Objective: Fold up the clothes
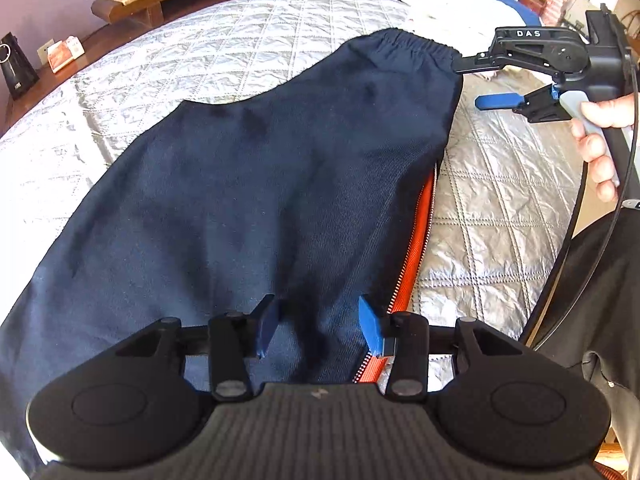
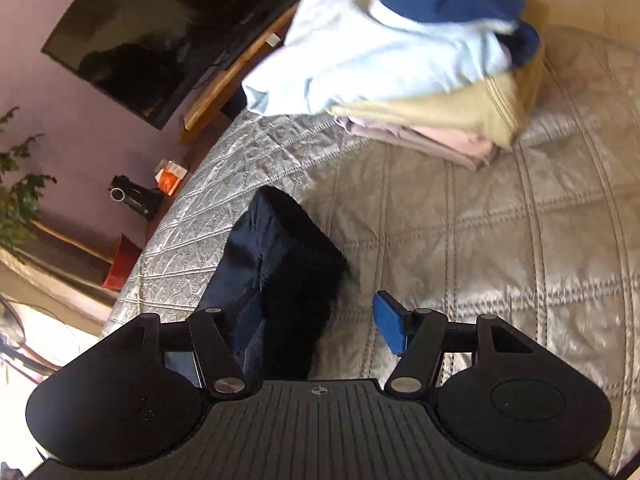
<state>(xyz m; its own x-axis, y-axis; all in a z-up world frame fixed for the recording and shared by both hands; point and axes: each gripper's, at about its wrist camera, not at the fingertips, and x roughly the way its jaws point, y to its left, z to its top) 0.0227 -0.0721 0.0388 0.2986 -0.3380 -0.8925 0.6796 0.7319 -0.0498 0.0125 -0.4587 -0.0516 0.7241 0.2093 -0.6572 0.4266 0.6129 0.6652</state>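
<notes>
The left tool (image 1: 318, 326) has its jaws spread wide over the dark navy garment (image 1: 256, 184), one blue pad on either side of a shallow ridge of cloth; whether the pads actually touch the fabric cannot be told. Just to the right of its right pad runs an orange zipper tape (image 1: 420, 248) with metal teeth, at the garment's edge.

Far ahead and to the right of it, the right tool (image 1: 472, 80) is held by a hand (image 1: 604, 136). Its upper black finger meets the elastic cuff (image 1: 416, 42) at the garment's far end, while the lower blue-padded finger stands well apart below, so the jaws are open and clamp nothing. White letters "DAS" can be read on its body.

In the right wrist view, the navy cloth (image 2: 276, 280) lies between the right tool's fingers, against the left one, with the blue right pad clear of it.

The garment lies spread on a bed with a silver quilted bedspread (image 1: 192, 52). Ahead of the right tool sits a stack of folded clothes (image 2: 400, 80).
</notes>
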